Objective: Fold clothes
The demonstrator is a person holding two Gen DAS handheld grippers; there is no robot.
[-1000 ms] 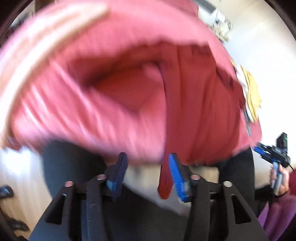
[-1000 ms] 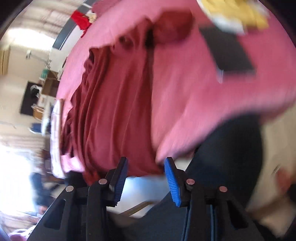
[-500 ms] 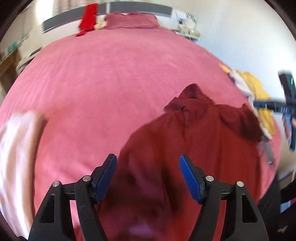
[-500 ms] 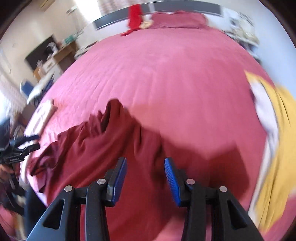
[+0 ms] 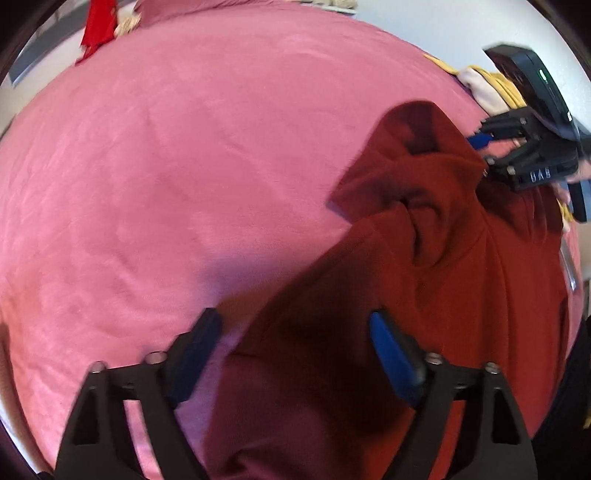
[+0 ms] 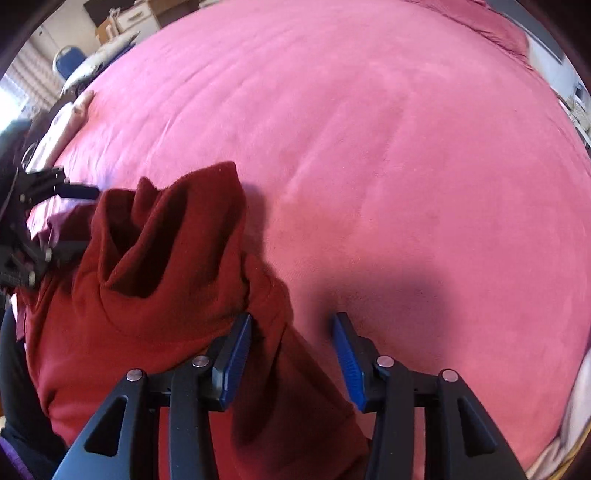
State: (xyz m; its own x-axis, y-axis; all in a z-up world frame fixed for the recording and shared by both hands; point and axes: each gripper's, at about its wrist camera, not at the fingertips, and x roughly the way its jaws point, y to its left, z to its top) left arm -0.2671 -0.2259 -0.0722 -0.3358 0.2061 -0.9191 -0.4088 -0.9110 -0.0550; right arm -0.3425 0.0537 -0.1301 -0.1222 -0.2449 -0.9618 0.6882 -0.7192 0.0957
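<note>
Here my left gripper [image 5: 295,354] hangs over the lower middle of its frame, jaws opening wide; the dark red hooded garment [image 5: 424,277] lies under the gap, but neither blue pad presses it. My right gripper [image 6: 291,354] stands about half open at the bottom of its own frame, the garment's edge [image 6: 166,277] running up between the jaws, nothing pinched.

The garment lies spread on the pink bedspread [image 5: 166,166], filling the lower right of the left view and the lower left of the right view, its hood bunched upward. Its left border cuts diagonally across the left view; beyond it the bedspread runs bare to the frame's upper left. In the right view the whole upper right is bare pink cover.

Only the left view shows a bright red cloth [image 5: 98,29] at the top left edge and yellow clothes [image 5: 495,85] at the upper right, beside my right gripper. Only the right view shows pale folded fabric [image 6: 64,122] at the upper left and furniture [image 6: 129,18] beyond the bed.
</note>
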